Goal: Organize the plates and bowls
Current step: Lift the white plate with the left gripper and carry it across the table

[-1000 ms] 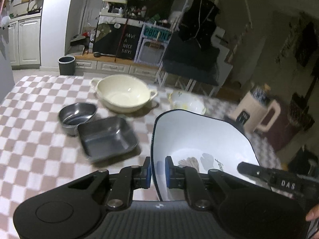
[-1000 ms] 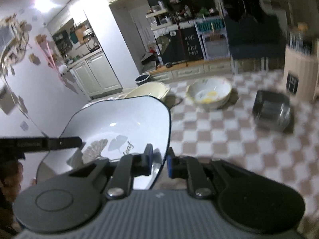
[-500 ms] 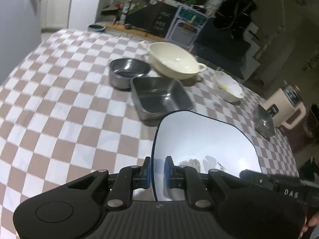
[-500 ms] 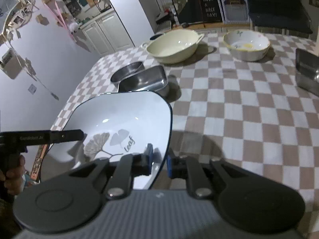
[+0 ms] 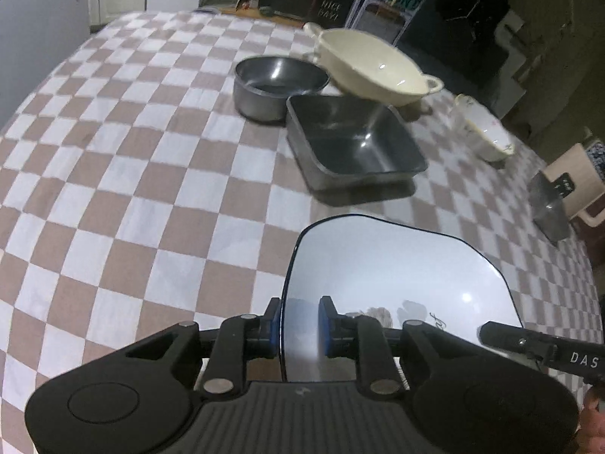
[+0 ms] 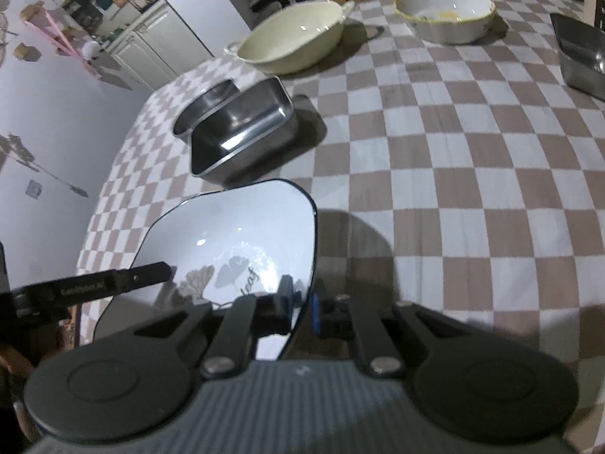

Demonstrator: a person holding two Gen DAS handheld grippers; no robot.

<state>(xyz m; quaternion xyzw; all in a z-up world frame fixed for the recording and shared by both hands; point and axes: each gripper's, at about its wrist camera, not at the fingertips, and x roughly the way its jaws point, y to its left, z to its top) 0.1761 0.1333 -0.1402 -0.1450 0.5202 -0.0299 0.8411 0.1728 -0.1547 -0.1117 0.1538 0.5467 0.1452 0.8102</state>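
Note:
A white plate with a dark rim and a leaf print (image 5: 393, 287) (image 6: 242, 242) is held from both sides over the near part of the checkered table (image 5: 143, 174). My left gripper (image 5: 298, 327) is shut on its left rim. My right gripper (image 6: 302, 302) is shut on its right rim. Beyond it sit a square metal tray (image 5: 355, 143) (image 6: 242, 132), a round metal bowl (image 5: 276, 83) (image 6: 206, 108), a cream handled bowl (image 5: 370, 68) (image 6: 295, 38) and a small flowered bowl (image 5: 484, 132) (image 6: 446, 13).
Another metal tray (image 6: 582, 56) (image 5: 550, 204) sits at the table's right edge. A beige crate (image 5: 574, 174) stands beyond that edge. A wall (image 6: 45, 151) lies left of the table, with kitchen cabinets and shelves behind.
Both grippers have tilted down and lowered with the plate, moving it toward the table surface just in front of the square metal tray. Both stay shut on the plate.

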